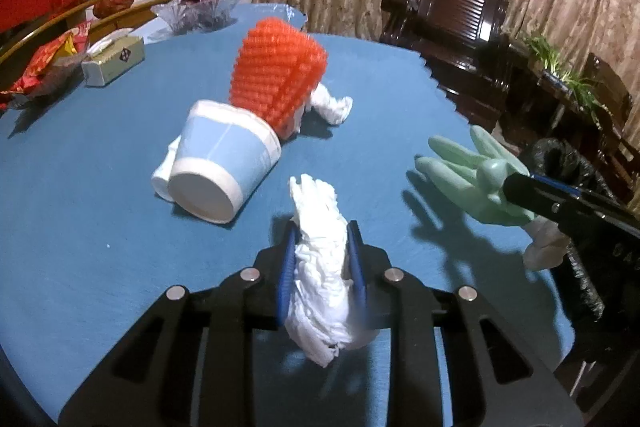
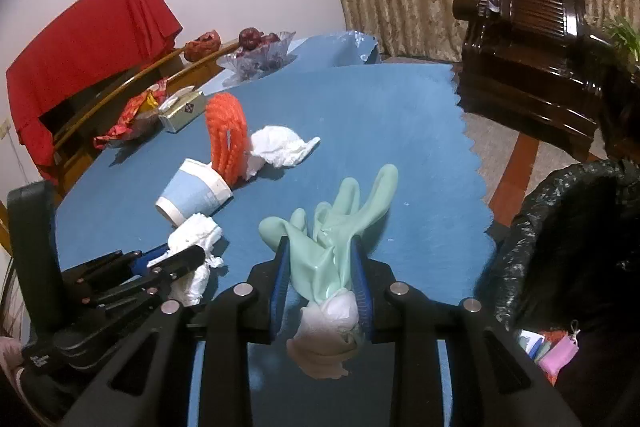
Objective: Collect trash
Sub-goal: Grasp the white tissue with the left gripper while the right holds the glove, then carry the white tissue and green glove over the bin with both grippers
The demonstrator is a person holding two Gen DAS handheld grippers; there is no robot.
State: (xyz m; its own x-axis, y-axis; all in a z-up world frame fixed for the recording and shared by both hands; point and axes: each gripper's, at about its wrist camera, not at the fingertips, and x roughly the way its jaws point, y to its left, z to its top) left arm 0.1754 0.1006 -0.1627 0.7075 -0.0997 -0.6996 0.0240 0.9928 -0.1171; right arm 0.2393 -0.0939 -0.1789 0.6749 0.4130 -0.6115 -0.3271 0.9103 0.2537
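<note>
Both the left gripper and right gripper have matte black angular frames with slotted cut-outs, four round silver screw heads across the linkages, and ribbed blue pads lining their fingers

Dim, warm indoor light from above casts soft shadows on the desk; strong fisheye bending, dark corners, slight blur.

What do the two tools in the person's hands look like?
Both the left tool and the right tool have a matte black angular frame with long cut-out slots and round silver bolt heads. Each carries two flat fingers faced with ribbed blue pads. No cables show. Small white lettering on the left tool's body is unreadable.
</note>
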